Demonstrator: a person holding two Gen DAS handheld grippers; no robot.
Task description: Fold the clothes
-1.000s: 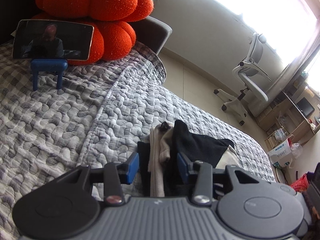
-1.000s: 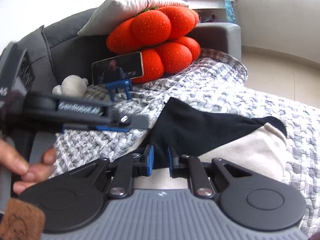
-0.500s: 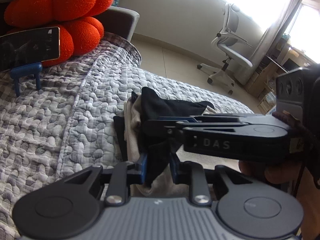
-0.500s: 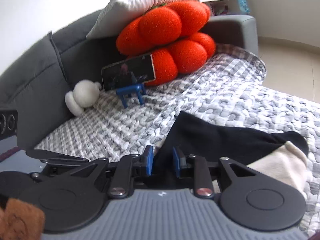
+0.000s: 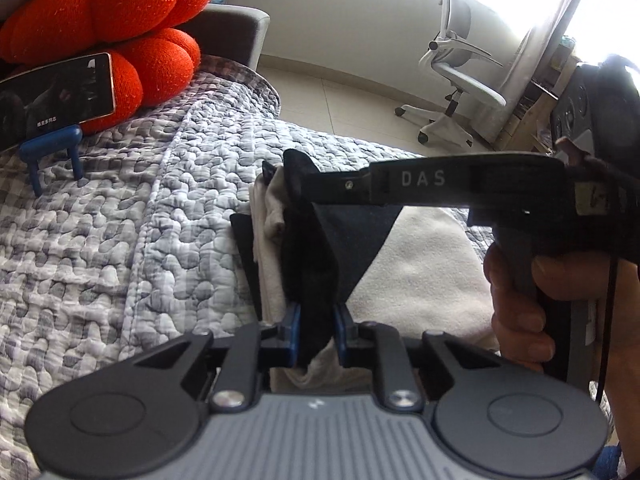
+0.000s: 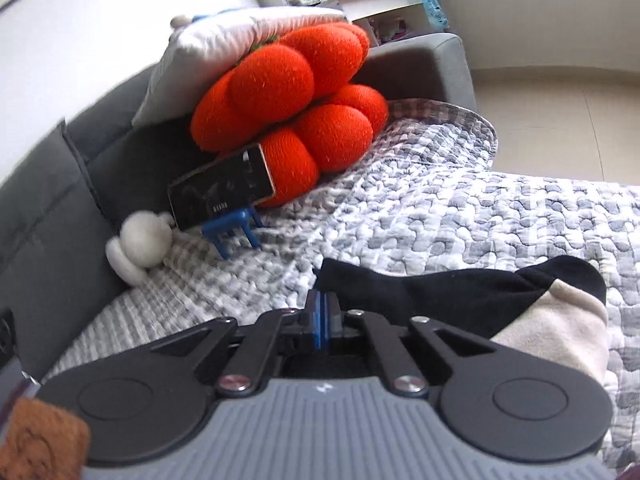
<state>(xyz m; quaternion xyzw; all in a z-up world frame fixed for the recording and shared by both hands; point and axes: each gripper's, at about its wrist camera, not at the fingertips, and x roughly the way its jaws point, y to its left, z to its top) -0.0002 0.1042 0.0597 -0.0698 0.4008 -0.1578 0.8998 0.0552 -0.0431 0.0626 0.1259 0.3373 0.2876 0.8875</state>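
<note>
Both hand-held grippers clamp black sock (image 5: 310, 264): left (image 5: 316, 326) near end, right (image 6: 322, 320) far.

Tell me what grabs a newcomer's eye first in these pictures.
The bright orange lobed cushion leaps out, piled against the grey sofa back with a phone on a blue stand in front. Nearer, the left gripper pinches a black garment over cream cloth on the grey quilt.

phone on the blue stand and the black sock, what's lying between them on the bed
Only bare quilt lies between the phone and the black sock, seen in the right wrist view.
</note>
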